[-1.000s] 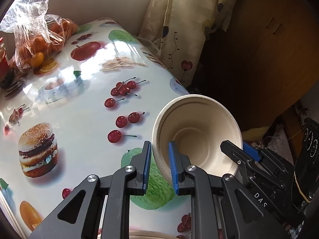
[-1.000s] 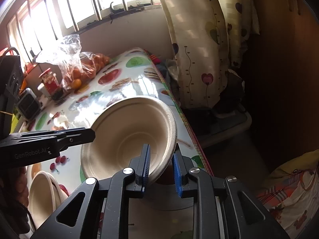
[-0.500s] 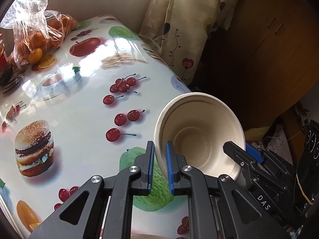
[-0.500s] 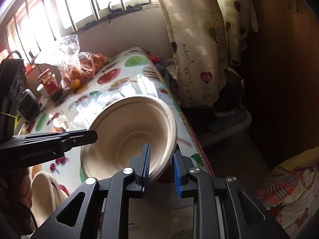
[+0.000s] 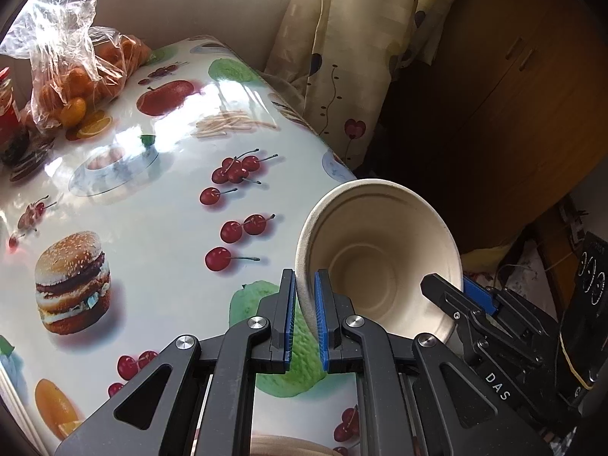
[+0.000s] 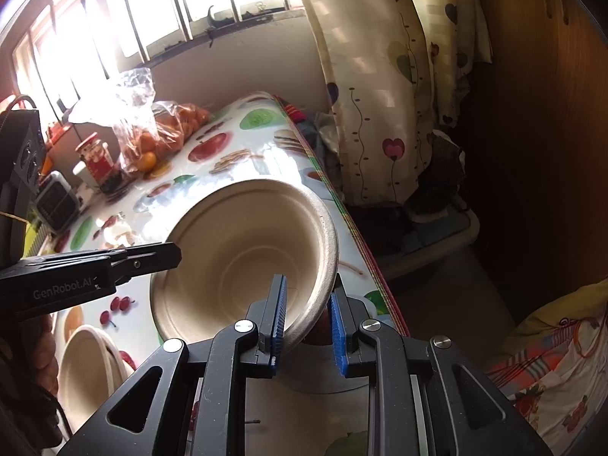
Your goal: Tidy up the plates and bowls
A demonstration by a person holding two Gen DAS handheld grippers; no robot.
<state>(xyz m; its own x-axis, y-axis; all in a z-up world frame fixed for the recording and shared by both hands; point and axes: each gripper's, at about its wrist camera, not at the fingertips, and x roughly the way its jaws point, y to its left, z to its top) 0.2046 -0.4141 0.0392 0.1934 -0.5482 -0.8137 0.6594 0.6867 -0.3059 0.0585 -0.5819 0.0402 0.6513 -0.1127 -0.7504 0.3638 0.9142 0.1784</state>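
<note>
A beige paper bowl (image 5: 380,262) hangs tilted over the right edge of the table, with both grippers gripping it. In the left wrist view my left gripper (image 5: 305,298) is shut on the bowl's left rim, one blue pad on each side of the wall. The right gripper (image 5: 456,289) pinches the opposite rim. In the right wrist view my right gripper (image 6: 307,317) is shut on the near right rim of the bowl (image 6: 243,262), and the left gripper (image 6: 169,255) holds the far left rim. Other beige bowls (image 6: 87,357) sit nested on the table at lower left.
The table (image 5: 152,197) has a glossy fruit-and-burger print cloth. A plastic bag of oranges (image 5: 76,76) and a red jar (image 6: 95,155) stand at its far end. A curtain (image 6: 380,95) and a dark wooden cabinet (image 5: 513,95) lie past the right edge.
The left gripper's jaws have closed from a gap around the bowl's left rim to a pinch on it. The right gripper and the bowl have stayed about where they were.
</note>
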